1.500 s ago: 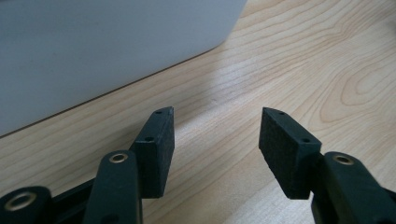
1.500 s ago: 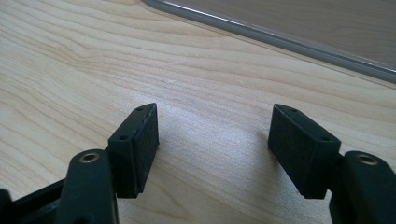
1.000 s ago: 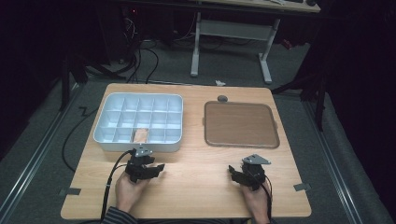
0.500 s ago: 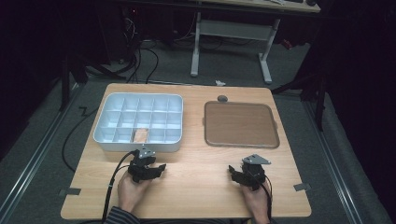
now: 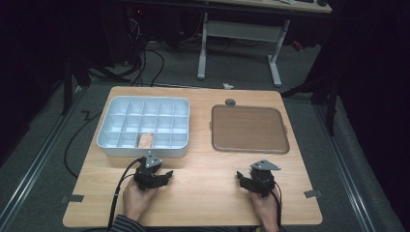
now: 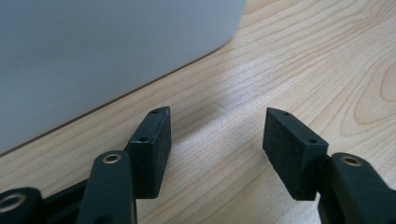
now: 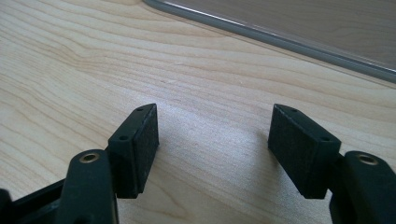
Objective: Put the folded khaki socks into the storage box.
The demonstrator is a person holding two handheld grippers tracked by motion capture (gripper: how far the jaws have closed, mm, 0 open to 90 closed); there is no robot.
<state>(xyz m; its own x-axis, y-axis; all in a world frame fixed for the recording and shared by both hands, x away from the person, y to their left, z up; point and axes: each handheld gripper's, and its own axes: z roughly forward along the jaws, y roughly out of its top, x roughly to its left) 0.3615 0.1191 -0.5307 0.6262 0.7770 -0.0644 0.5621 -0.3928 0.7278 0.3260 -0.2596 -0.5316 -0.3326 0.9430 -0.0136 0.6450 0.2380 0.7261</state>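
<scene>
Pale wooden surface (image 5: 203,193): one brown piece (image 5: 145,141) sits in the compartment box (image 5: 111,145) at ten o'clock; brown tray (image 5: 250,128) bare. Left gripper (image 5: 167,175), jaws just opening, and right gripper (image 5: 240,178) released, empty; sorting looks finished.

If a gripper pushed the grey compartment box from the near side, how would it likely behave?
The box probably slides rather than tips: it sits low and wide on the smooth table. It looks like thin moulded plastic, so likely light and fairly stiff. With one small brown piece inside, its load seems slight, and an off-centre push may turn it.
</scene>
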